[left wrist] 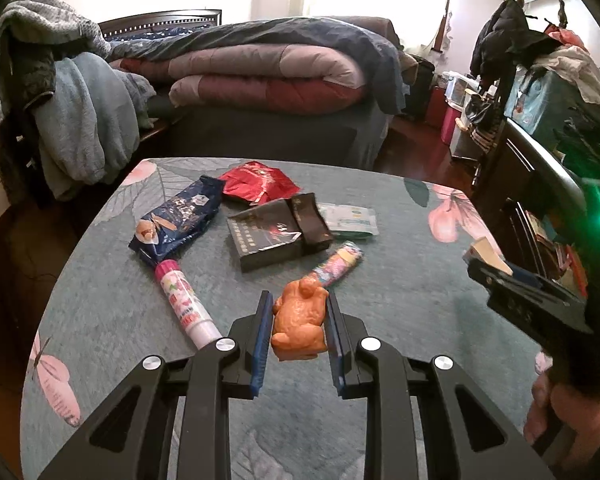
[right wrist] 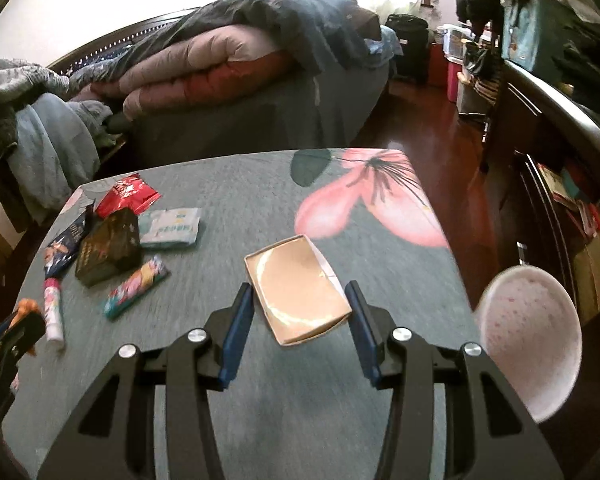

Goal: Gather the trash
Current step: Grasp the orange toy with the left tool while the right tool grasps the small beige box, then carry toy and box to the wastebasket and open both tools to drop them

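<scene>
Left wrist view: left tool clamps orange wrapper between its fingers

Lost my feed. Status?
Left gripper shut on orange wrapper. Right gripper around tan box, grip unconfirmed. Wrappers remain on table.

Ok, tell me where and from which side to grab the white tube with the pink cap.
Grip the white tube with the pink cap across its bare round middle, coming from above with the pads on its two long sides. It lies flat on the table, its cap touching the dark blue snack bag.
</scene>
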The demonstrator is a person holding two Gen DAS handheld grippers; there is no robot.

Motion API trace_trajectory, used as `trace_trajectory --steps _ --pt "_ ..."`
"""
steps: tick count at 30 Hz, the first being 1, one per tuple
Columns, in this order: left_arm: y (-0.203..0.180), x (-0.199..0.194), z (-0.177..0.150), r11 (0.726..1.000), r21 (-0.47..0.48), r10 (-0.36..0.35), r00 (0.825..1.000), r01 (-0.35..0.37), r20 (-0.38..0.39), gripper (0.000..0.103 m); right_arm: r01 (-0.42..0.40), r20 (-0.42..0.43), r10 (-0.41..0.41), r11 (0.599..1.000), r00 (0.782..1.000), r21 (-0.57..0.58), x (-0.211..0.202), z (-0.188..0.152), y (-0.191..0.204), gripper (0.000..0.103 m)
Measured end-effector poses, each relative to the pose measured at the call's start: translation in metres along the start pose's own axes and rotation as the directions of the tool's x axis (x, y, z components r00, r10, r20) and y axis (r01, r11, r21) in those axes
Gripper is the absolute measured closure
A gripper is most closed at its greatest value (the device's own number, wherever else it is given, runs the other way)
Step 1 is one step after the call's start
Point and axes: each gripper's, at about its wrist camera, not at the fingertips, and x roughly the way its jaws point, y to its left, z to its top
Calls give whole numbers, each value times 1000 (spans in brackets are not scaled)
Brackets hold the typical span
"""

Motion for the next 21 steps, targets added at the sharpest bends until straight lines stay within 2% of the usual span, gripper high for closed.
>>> trace_trajectory --steps 8,21 --pt "-26 -16 -5 999 29 -30 999 30 15 78 17 32 -18 999 999 41 -45 -33 -23 56" --pt "-75 -30 -9 991 103 -84 996 81 24 78 51 80 -60 992 995 116 -91 -68 -69 56"
